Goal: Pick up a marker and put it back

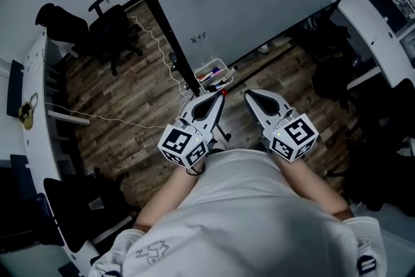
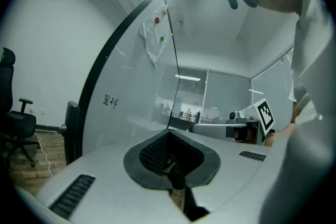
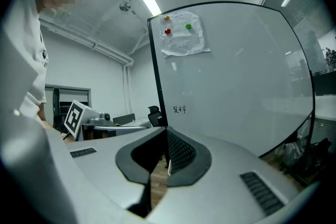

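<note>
Whiteboard (image 1: pixel 272 3) ahead, L gripper (image 1: pixel 220 95) level, pinching marker (image 2: pixel 174 176)

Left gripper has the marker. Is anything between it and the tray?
Nothing visible. The left gripper, shut on the marker, is just short of the tray at the foot of the whiteboard, with nothing between them. Other markers already lie in the tray.

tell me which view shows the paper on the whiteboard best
The right gripper view: the paper faces the camera, whole and unobstructed. The left gripper view shows it at a steep angle, squeezed narrow; the head view cuts off its top.
</note>
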Motion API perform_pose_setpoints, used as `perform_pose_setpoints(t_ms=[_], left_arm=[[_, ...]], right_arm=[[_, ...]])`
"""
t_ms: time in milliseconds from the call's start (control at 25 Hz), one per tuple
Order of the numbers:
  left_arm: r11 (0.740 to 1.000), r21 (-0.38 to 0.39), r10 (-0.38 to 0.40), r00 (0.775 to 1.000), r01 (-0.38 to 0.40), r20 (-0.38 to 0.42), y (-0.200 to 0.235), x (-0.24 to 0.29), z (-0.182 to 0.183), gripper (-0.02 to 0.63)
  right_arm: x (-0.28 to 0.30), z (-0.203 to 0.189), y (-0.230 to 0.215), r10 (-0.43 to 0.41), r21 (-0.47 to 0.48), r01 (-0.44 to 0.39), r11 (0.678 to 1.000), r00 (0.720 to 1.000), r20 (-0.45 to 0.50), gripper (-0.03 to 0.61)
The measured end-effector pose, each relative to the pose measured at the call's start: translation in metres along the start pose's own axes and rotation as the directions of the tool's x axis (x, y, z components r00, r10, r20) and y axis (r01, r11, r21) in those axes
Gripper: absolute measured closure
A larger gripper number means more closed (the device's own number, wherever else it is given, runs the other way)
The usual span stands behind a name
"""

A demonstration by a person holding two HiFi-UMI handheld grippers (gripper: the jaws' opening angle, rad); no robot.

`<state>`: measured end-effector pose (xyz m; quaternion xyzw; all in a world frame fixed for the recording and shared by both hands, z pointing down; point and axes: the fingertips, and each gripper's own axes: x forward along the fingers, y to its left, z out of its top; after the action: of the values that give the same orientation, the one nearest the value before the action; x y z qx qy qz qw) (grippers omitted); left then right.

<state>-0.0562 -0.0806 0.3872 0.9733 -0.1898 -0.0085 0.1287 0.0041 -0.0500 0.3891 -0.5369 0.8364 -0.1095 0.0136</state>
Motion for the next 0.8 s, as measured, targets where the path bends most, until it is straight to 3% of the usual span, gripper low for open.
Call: perform_pose_setpoints(t_ms=[360, 800], left_arm=[[1.0, 0.001, -0.012, 1.0, 0.012, 0.015, -0.09, 0.008, -0.021, 0.609], [0.994, -0.02, 0.104, 0.994, -0.104, 0.03, -0.138, -0.042, -0.04, 0.609]], right_arm=[[-0.09, -0.007, 0.007, 0.02, -0.016, -0.02, 1.0, 1.0, -0.015, 0.566], [-0.138, -0.024, 0.051, 0.154, -0.019, -0.155, 0.988, 0.987, -0.038, 0.566]])
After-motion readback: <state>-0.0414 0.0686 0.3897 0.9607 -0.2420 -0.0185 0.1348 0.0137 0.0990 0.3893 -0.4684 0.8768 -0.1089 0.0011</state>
